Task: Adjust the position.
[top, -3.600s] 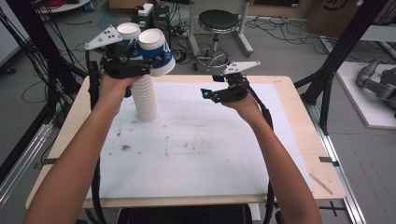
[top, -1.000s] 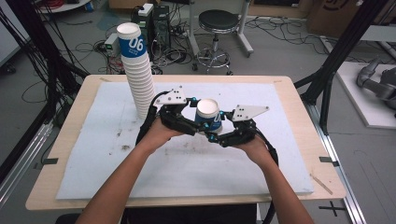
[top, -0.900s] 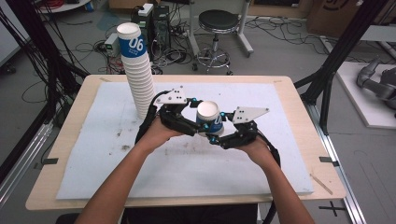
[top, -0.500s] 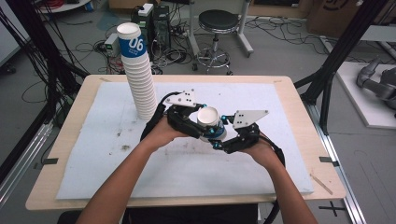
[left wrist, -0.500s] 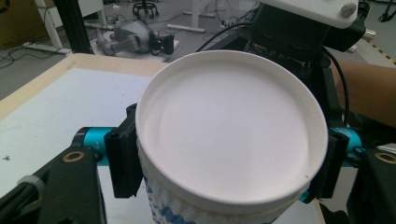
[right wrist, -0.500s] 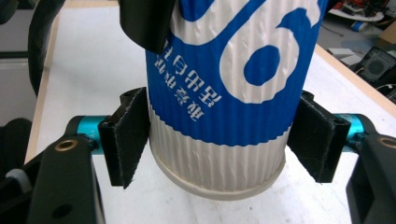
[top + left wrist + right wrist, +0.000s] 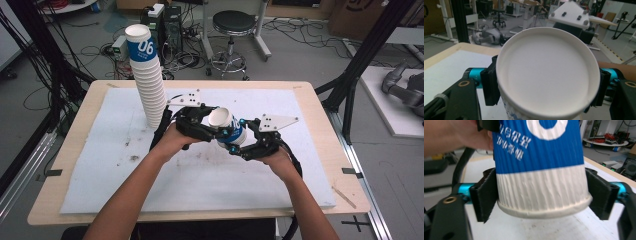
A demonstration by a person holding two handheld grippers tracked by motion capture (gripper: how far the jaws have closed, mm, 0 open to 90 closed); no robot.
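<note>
You hold blue-and-white ribbed paper cup (image 7: 226,126) above bench (image 7: 310,100) centre, tilted, both grippers' jaws pinching it (likely handover); tall cup stack (image 7: 148,75) stands far left.

Black two-jaw grippers, left gripper (image 7: 202,125) and right gripper (image 7: 248,142), are showing teal joints, brass-ringed screws, grey three-cornered plates and trailing black cables.

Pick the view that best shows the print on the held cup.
The right gripper view: the cup shows its blue band, white print and ribbed white wall, with the right tool on both sides. The left gripper view looks into its white opening. The high view shows it small, tilted between both tools.
</note>
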